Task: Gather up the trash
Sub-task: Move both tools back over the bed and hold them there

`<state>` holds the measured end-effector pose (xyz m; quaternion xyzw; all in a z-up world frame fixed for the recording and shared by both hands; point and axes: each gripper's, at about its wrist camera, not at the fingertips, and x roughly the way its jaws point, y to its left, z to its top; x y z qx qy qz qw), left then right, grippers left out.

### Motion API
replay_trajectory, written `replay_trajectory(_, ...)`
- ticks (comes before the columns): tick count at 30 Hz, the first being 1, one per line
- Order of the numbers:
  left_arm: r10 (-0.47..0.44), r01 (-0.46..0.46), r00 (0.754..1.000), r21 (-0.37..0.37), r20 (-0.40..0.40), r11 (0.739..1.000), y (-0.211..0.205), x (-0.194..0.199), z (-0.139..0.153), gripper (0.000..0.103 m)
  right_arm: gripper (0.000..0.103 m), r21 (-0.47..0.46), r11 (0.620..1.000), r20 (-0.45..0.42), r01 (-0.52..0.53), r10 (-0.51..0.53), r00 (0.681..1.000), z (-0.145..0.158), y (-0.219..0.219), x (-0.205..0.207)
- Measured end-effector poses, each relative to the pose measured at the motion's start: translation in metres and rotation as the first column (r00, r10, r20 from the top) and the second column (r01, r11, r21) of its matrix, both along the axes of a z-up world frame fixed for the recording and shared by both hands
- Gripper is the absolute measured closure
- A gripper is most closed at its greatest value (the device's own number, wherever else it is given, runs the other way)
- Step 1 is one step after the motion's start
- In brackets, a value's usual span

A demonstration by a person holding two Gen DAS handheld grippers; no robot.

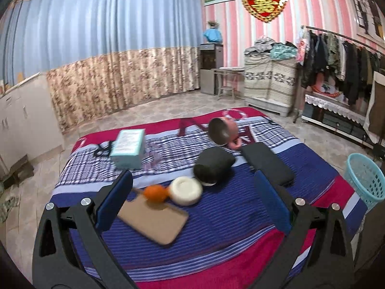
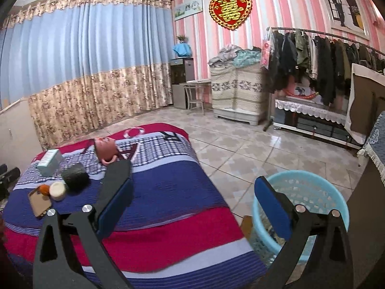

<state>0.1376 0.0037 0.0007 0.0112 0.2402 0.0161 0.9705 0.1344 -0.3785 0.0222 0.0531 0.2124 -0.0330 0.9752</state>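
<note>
- Left gripper [image 1: 192, 195]: fingers spread, holding nothing, above the striped bedspread [image 1: 228, 216].
- Right gripper [image 2: 192, 192]: fingers spread, holding nothing, between bed edge and one turquoise basket [image 2: 334, 207] on the floor, right.
- On the bed, near left: one brown board [image 1: 156, 221], one orange [image 1: 155, 193], one white round container [image 1: 185, 189], one black cylinder [image 1: 213, 163].
- Farther: one pale box [image 1: 128, 148], one pink mug [image 1: 222, 132].
</note>
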Motion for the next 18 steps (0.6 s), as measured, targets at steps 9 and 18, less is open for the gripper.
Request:
replay_trajectory(9,0.083,-0.083,0.996,-0.012,0.015,0.997,0.047,-0.011,-0.008,0.006,0.005,-0.047,0.997,-0.012,-0.060,0.060,0.998,-0.003,0.042,0.005)
replay_trajectory(18,0.107,-0.105,0.994,-0.035,0.036,0.994,0.069,-0.015,-0.010,0.006,0.005,-0.033,0.994,-0.007,-0.101,0.101,0.995,0.009,0.065,0.011)
